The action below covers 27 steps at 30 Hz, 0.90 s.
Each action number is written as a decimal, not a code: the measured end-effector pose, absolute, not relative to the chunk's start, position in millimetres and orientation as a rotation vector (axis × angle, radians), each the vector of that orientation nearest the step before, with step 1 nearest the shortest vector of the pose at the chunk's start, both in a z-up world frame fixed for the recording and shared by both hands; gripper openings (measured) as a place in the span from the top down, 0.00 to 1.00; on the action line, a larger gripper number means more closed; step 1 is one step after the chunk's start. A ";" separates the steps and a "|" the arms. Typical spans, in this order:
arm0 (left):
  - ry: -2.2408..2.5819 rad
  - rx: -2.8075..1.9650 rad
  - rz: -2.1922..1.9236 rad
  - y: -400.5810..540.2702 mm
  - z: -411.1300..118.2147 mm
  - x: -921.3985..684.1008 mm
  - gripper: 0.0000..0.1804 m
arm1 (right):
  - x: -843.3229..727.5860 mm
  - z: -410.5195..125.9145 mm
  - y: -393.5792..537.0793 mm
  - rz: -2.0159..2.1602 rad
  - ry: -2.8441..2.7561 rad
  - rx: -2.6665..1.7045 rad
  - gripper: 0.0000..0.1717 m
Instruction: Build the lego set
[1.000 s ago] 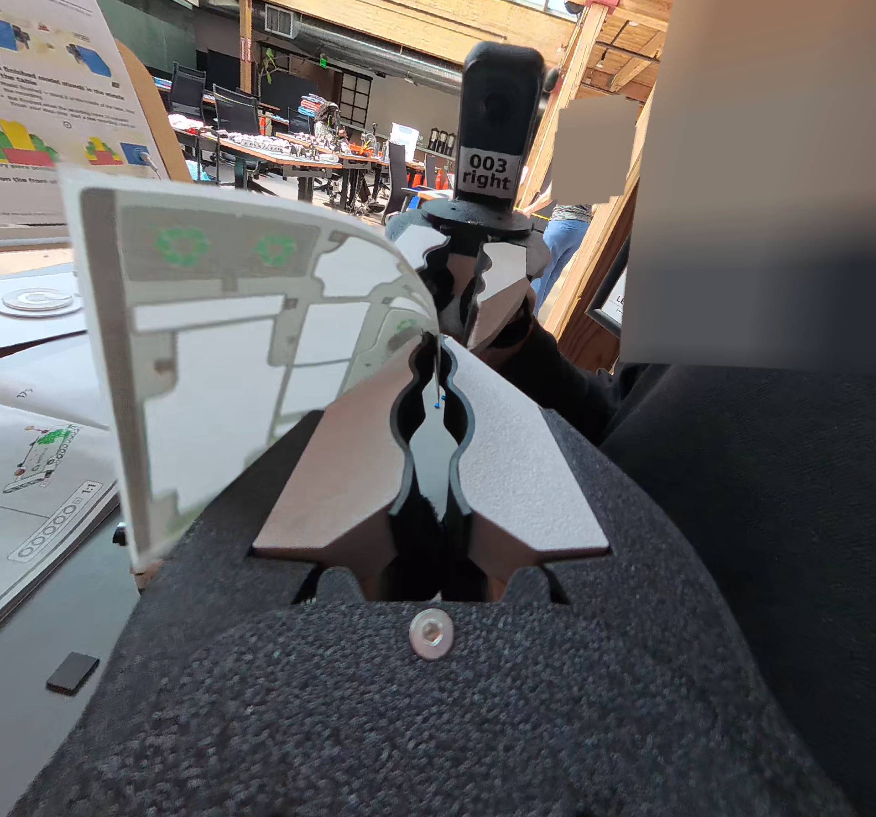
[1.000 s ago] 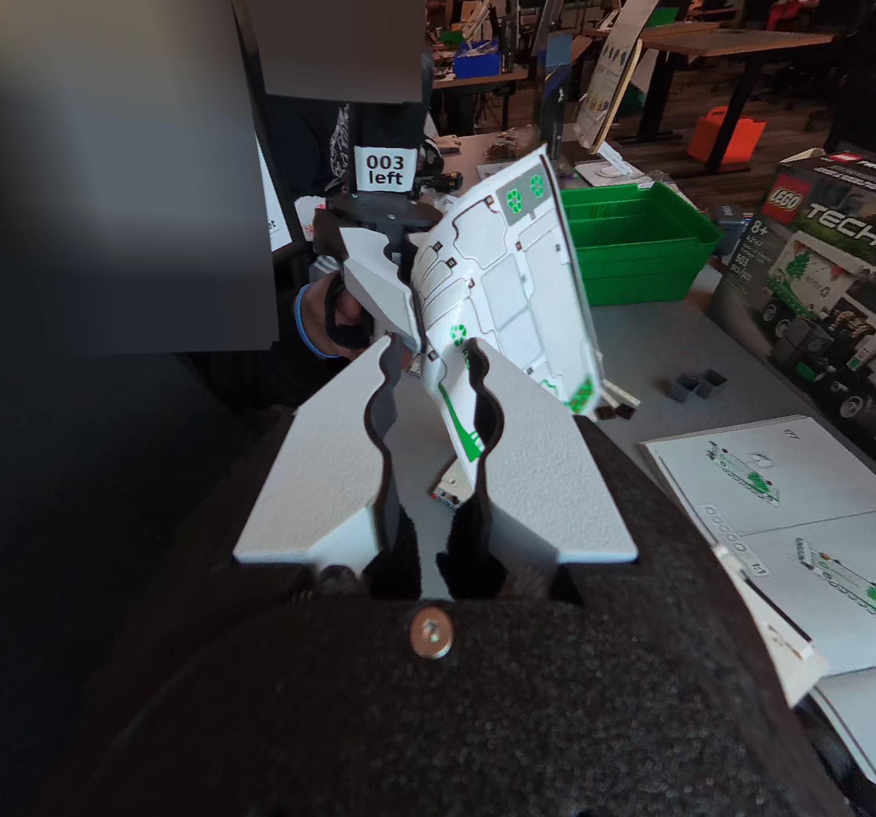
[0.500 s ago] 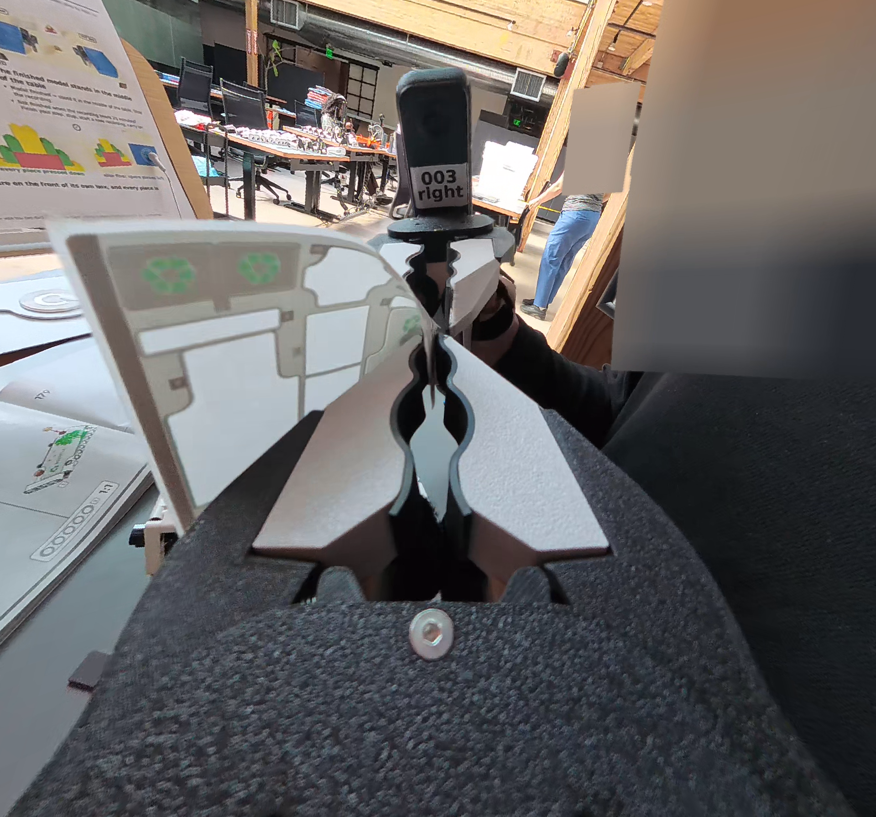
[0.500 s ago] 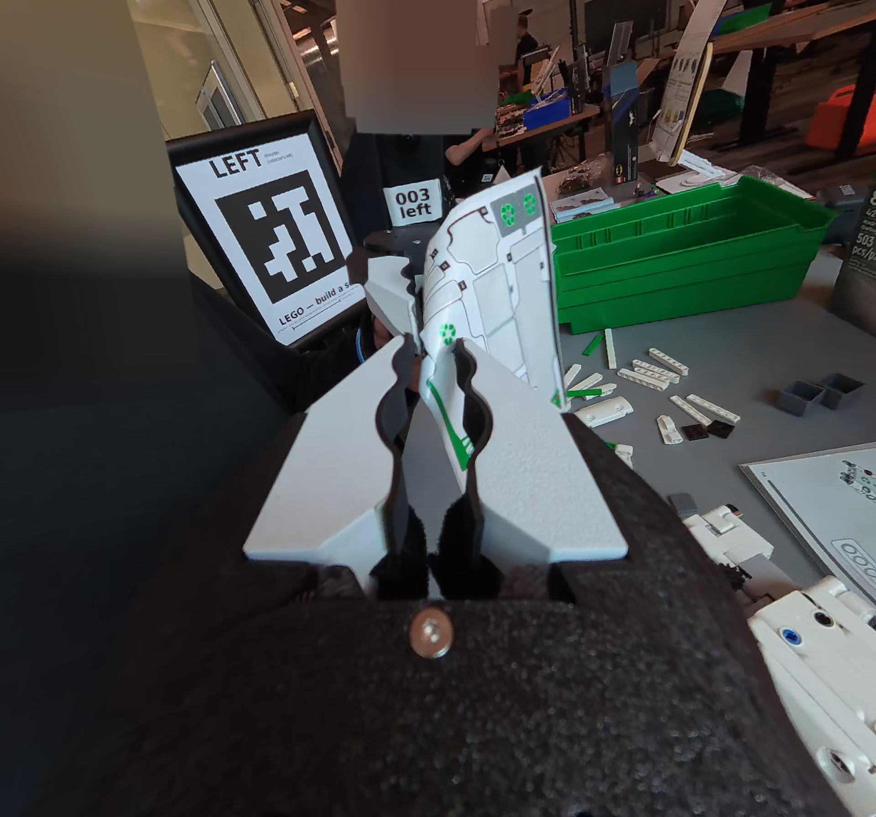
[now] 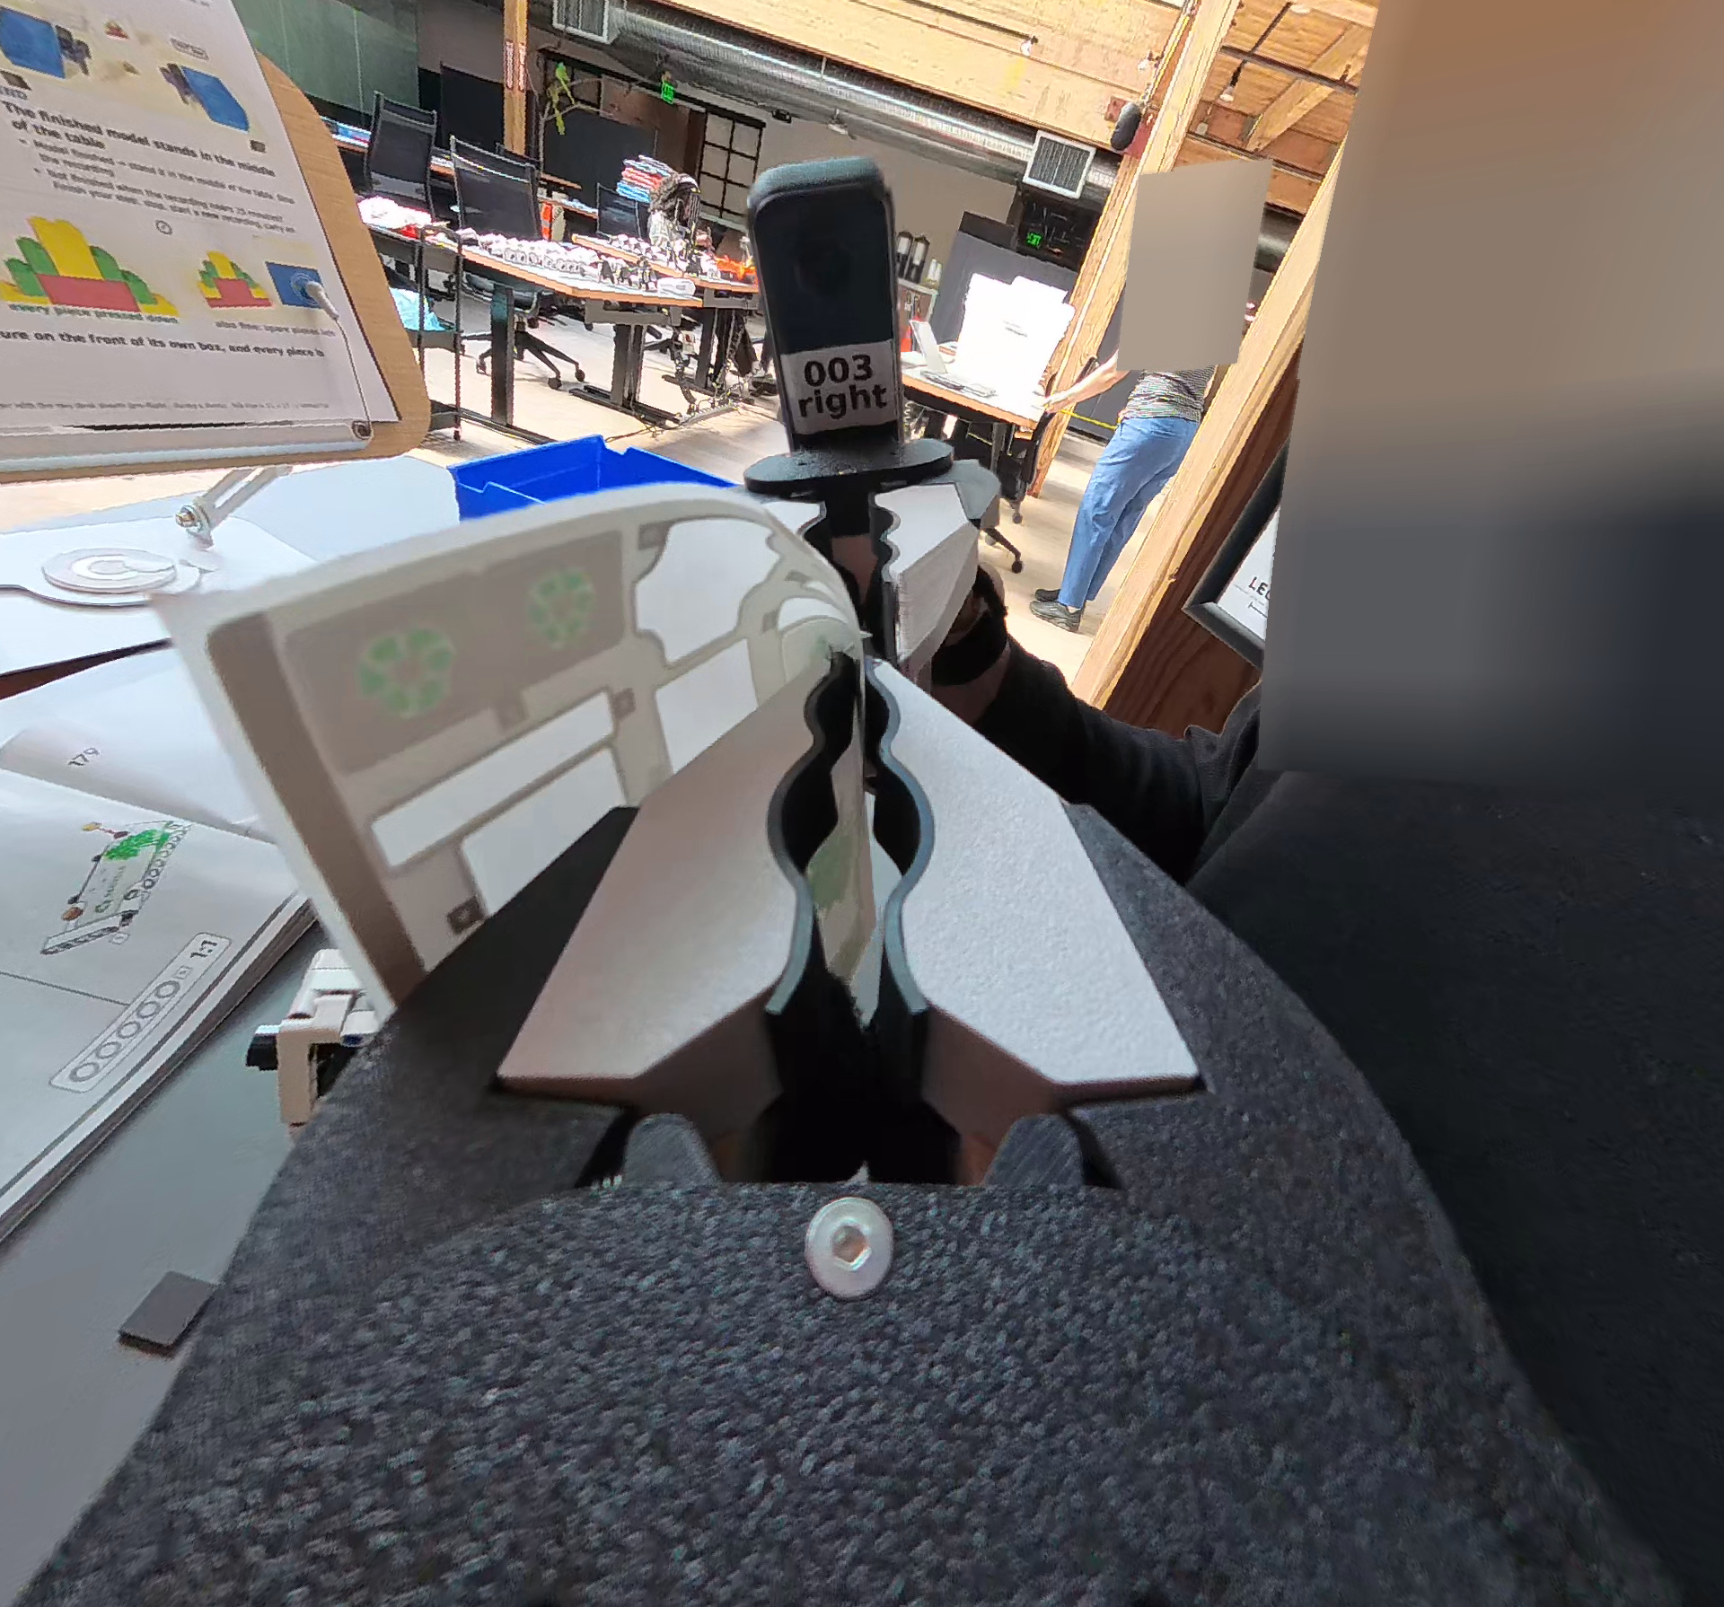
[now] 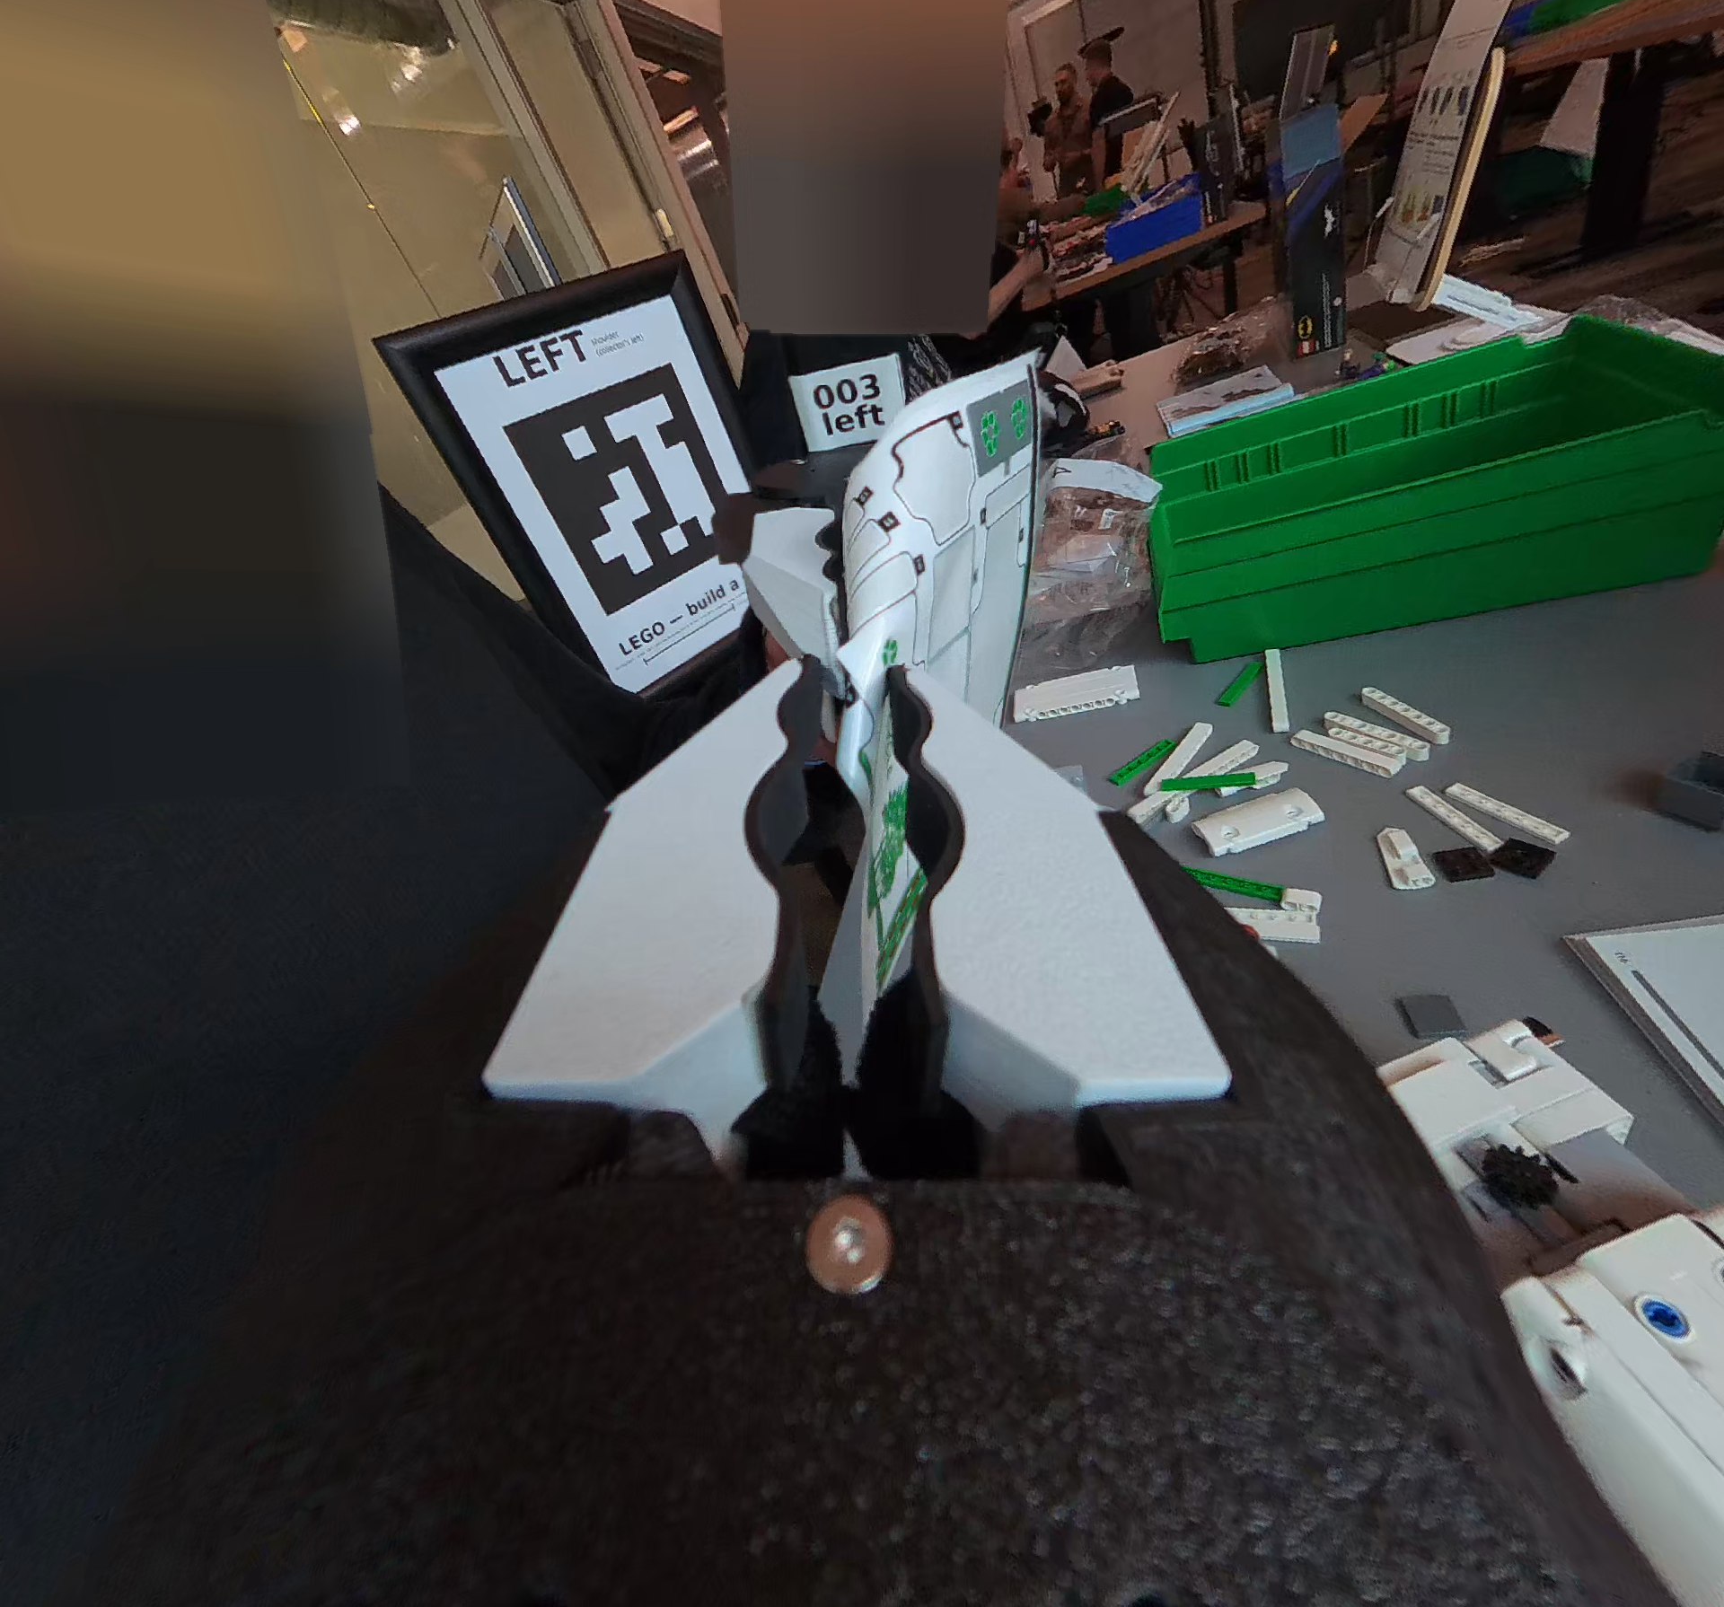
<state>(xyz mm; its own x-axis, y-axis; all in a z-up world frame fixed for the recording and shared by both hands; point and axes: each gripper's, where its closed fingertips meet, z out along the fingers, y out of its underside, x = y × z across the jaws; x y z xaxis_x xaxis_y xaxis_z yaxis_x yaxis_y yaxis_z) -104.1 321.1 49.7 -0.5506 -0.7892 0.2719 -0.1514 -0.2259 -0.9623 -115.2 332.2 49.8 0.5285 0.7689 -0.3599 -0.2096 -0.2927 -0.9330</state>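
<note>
Left gripper (image 5: 863,662) was pinched on a sticker sheet (image 5: 485,751), with the right gripper (image 5: 877,536) facing it just beyond.
Left view: tips nearly closed on the sheet's edge, probably to hold it taut; it curled off to the left. Right view: right gripper (image 6: 854,690) stood wider, sheet (image 6: 942,555) against one finger only, grip unclear; only here showed the green bin (image 6: 1437,490) and loose white pieces (image 6: 1343,760) on the table (image 6: 1539,657).

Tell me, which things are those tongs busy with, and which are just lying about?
In use: sticker sheet, pinched in the left tongs and standing between the right tongs.
Lying about: white and green pieces, green bin, instruction booklet, part-built white model.
</note>
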 end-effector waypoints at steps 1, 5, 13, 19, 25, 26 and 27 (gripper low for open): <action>1.578 -1.117 -1.829 320.1 49.8 -104.5 1.00 | -115.2 50.3 331.4 1.057 -0.491 -1.583 0.93; 1.587 -1.103 -1.840 317.3 51.1 -106.0 1.00 | -116.6 52.3 328.7 1.137 -0.492 -1.551 0.93; 1.599 -1.112 -1.814 317.0 49.6 -104.4 1.00 | -109.2 52.6 332.5 1.212 -0.448 -1.509 0.94; 1.583 -1.162 -1.804 322.1 45.8 -101.3 1.00 | -96.7 53.3 336.1 1.174 -0.405 -1.483 0.98; 1.565 -1.181 -1.825 324.9 42.9 -99.8 1.00 | -91.2 49.8 337.6 1.041 -0.409 -1.506 0.99; 1.564 -1.183 -1.822 325.5 42.3 -99.7 1.00 | -91.2 49.2 337.3 1.031 -0.412 -1.510 1.00; 1.565 -1.185 -1.816 326.2 41.7 -99.5 1.00 | -90.4 48.6 337.7 1.016 -0.410 -1.516 1.00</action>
